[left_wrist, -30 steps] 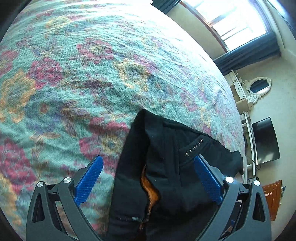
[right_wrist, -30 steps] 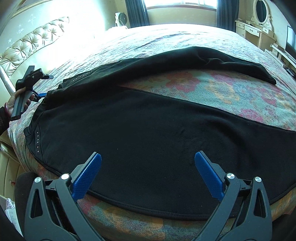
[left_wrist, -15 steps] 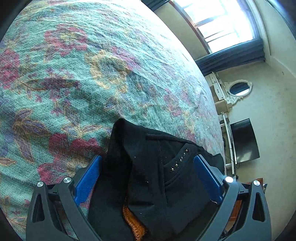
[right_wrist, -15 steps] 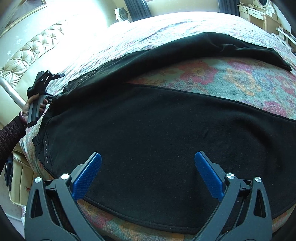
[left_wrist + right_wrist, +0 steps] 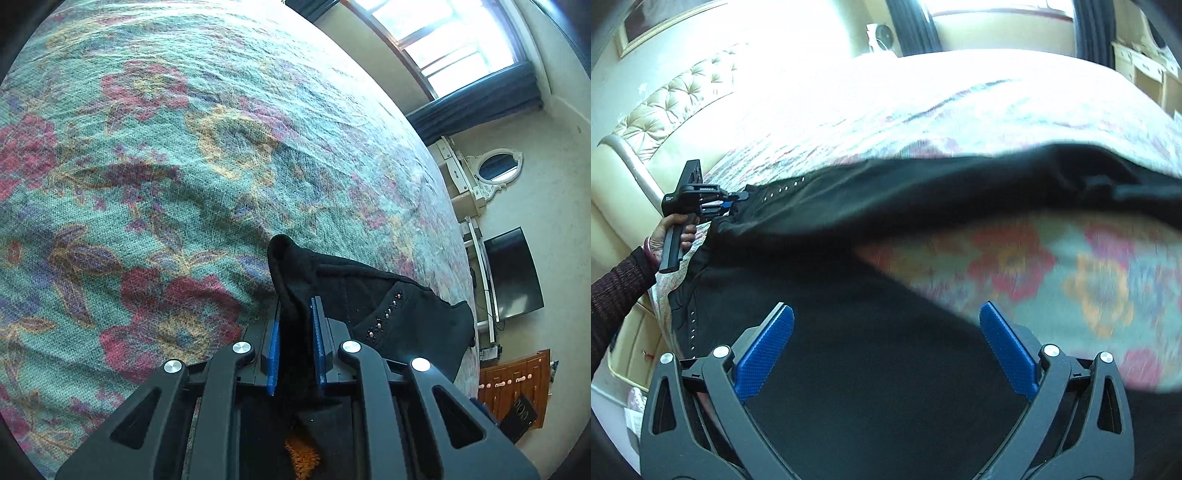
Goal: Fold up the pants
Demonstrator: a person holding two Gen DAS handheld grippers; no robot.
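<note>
Left claw (image 5: 295, 332) closing on pants (image 5: 369, 295), previously open

Black pants (image 5: 886, 369) spread across floral bedspread (image 5: 184, 166), legs splayed apart so patterned cover shows between them. We see near leg lying flat and broad; far leg (image 5: 960, 184) stretches toward right, edges rumpled. Waist end sits at left, near bed edge. We note row of small metal studs (image 5: 384, 317) on waist area, second row (image 5: 692, 328) on near side. Waistband corner (image 5: 291, 280) bunched, raised into upright peak. Orange lining (image 5: 303, 454) visible beneath black cloth.
</note>
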